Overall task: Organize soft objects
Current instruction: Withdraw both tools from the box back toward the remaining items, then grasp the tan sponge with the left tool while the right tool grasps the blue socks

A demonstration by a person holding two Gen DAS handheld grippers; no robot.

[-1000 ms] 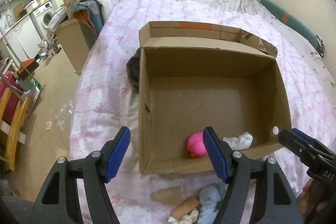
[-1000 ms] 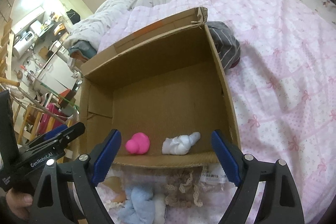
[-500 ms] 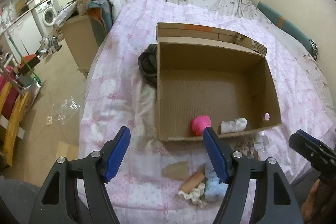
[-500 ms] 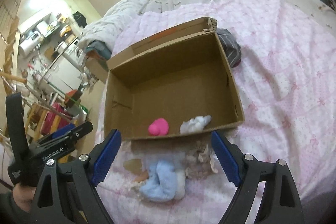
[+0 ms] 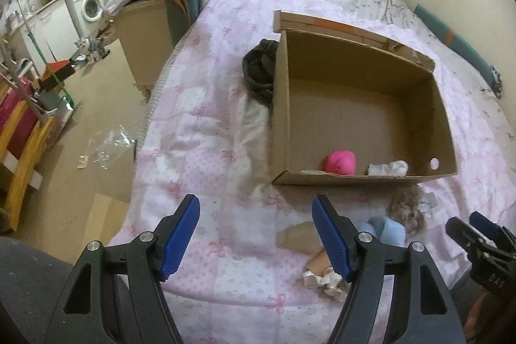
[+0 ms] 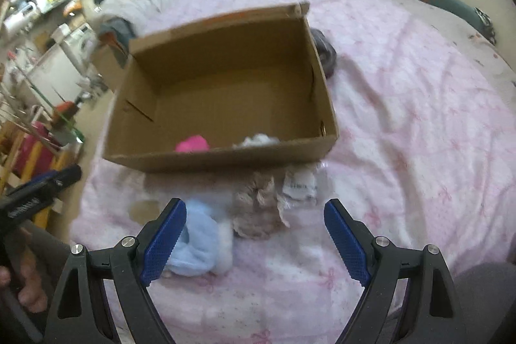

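Holding both tools over the pink quilted bed [image 6: 403, 105], I find my left hand-held gripper [image 5: 256, 234] and right hand-held gripper [image 6: 254, 234] spread, pinching nothing. The brown cardboard box [image 6: 206, 157] already contains a pink round toy [image 5: 340, 162] and a white cloth bundle [image 5: 388, 167]. I judge a fresh pick is next: the light blue fleece item [image 6: 196, 244] and tan curly plush [image 6: 258, 208] lie before the box. Blur obscures their shapes.

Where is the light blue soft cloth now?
The light blue cloth lies on the pink quilt in front of the cardboard box, outside it, beside the beige lace piece; in the right wrist view, by the gripper's left finger.
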